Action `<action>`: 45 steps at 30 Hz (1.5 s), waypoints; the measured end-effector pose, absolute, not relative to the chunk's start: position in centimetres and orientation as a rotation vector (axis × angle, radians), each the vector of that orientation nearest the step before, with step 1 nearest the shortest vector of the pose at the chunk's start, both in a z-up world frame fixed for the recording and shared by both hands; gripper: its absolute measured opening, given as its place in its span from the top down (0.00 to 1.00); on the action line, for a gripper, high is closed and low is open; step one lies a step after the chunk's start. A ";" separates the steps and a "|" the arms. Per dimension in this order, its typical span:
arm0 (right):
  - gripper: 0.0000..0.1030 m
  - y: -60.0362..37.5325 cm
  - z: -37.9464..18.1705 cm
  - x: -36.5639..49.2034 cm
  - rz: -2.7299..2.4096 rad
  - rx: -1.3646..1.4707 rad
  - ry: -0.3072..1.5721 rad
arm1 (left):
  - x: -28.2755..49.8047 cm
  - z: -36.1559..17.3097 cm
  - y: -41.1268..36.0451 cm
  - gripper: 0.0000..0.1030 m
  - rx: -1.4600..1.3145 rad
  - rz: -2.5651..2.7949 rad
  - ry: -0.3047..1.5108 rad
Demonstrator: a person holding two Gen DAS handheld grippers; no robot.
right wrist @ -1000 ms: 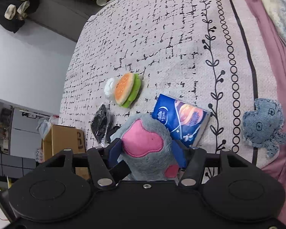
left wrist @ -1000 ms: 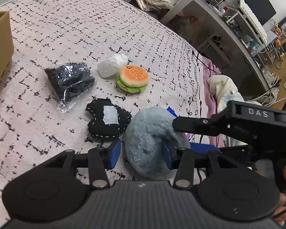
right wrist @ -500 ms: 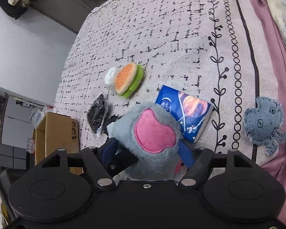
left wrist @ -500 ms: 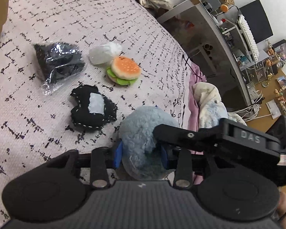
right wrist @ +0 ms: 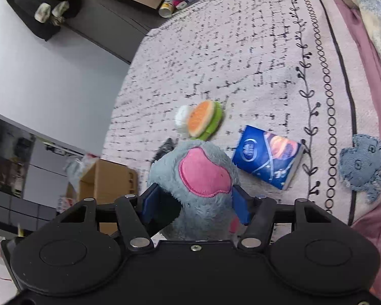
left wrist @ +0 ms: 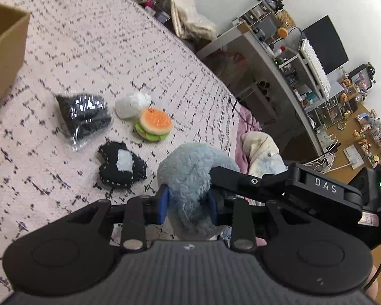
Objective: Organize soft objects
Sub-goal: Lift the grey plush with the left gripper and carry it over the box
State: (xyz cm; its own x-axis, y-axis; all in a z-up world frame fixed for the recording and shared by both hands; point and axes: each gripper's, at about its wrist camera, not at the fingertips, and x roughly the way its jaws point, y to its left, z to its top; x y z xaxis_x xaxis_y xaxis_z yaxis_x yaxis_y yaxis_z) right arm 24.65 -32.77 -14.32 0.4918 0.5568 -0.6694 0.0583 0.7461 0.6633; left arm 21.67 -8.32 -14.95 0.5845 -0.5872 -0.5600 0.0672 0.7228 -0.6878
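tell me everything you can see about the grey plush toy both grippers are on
The grey plush toy is shaggy blue-grey fabric with a large stitched pink patch and a smaller pink bit lower down. The left gripper, whose jaws have just been closing, pinches a narrow part between its blue pads. The right gripper clamps a wider part, pink patch facing its camera. Whether the toy touches the patterned bedspread cannot be told.

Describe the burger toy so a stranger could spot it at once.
Start at the patterned pink bedspread. Near its middle lie small soft things; the plush burger touches a white bundle. It alone has an orange bun and green lettuce.
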 end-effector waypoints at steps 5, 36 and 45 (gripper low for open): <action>0.44 -33.3 -14.0 24.3 0.348 0.776 0.989 | 21.2 -14.0 -7.7 0.70 -0.688 -0.433 0.828; 0.63 -26.1 -8.3 25.8 0.418 0.576 0.808 | 21.0 -8.6 -2.1 0.72 -0.741 -0.356 0.664; 0.63 -22.2 -7.0 26.7 0.500 0.548 0.770 | 20.2 -6.7 0.6 0.72 -0.689 -0.268 0.578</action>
State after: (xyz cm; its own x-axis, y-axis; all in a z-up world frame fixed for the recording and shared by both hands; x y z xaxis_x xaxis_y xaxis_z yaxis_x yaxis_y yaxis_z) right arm 26.74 -22.22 -7.02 0.6174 0.6014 -0.5070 -0.2182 0.7502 0.6242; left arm 20.24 0.60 -6.65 0.8117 -0.4150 -0.4111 0.0454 0.7464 -0.6639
